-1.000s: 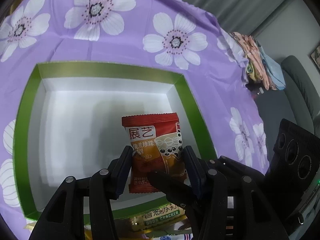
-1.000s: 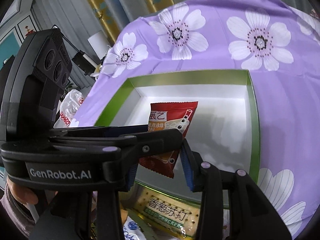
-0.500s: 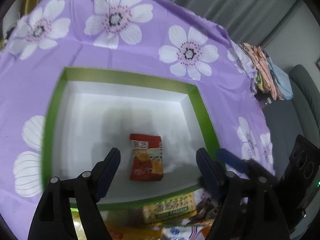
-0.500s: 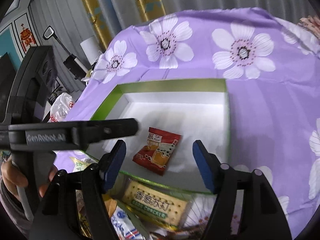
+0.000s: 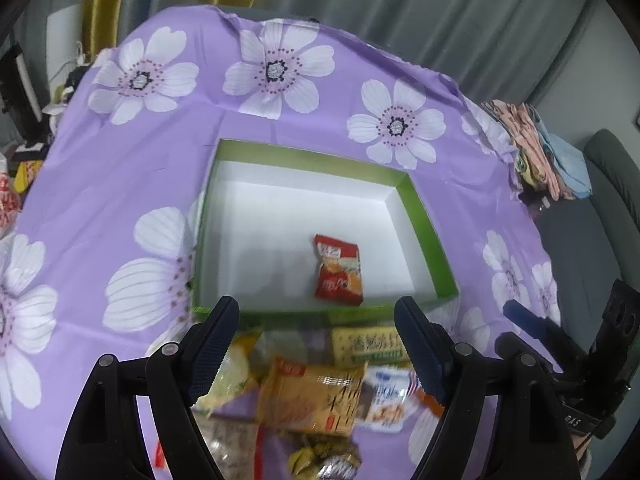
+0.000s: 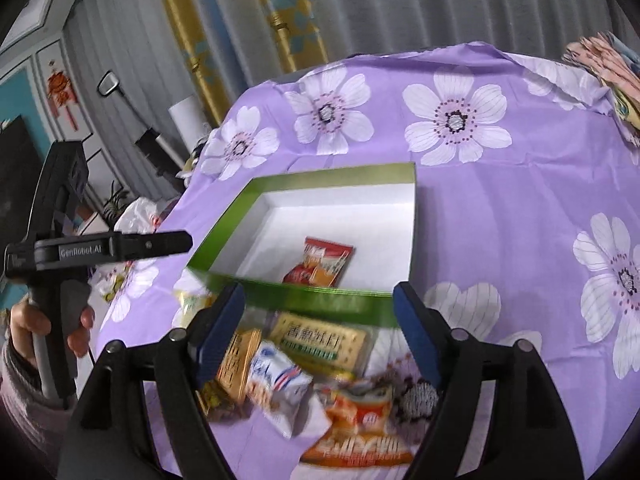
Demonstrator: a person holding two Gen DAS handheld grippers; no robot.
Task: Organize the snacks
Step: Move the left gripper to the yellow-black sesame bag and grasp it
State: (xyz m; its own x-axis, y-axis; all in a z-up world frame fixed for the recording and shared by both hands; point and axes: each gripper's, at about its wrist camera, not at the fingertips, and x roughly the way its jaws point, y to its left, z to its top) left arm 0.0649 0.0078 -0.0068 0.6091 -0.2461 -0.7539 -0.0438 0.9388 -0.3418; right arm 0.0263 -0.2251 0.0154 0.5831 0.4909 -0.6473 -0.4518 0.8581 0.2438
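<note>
A red snack packet (image 5: 338, 270) (image 6: 320, 264) lies flat inside the white, green-rimmed box (image 5: 312, 158) (image 6: 336, 174), near its front wall, and nothing touches it. My left gripper (image 5: 316, 308) is open and empty, hanging above the box's near edge. My right gripper (image 6: 320, 292) is also empty, its jaws still opening. Below both lies a loose pile of snacks: a green-and-yellow cracker pack (image 5: 370, 346) (image 6: 320, 340), a yellow packet (image 5: 312, 396), a white-and-blue packet (image 6: 276, 380) and an orange one (image 6: 360, 416).
A purple cloth with white flowers (image 5: 280, 72) covers the table. Folded fabrics (image 5: 548, 160) are stacked at its far right edge, with a grey armchair (image 5: 612, 200) beyond. A hand (image 6: 24, 320) holds the left gripper's handle at the left of the right wrist view. Curtains hang behind.
Both grippers let go of the red packet, which now lies in the box. Both opened wide and drew back and up, bringing the snack pile into view.
</note>
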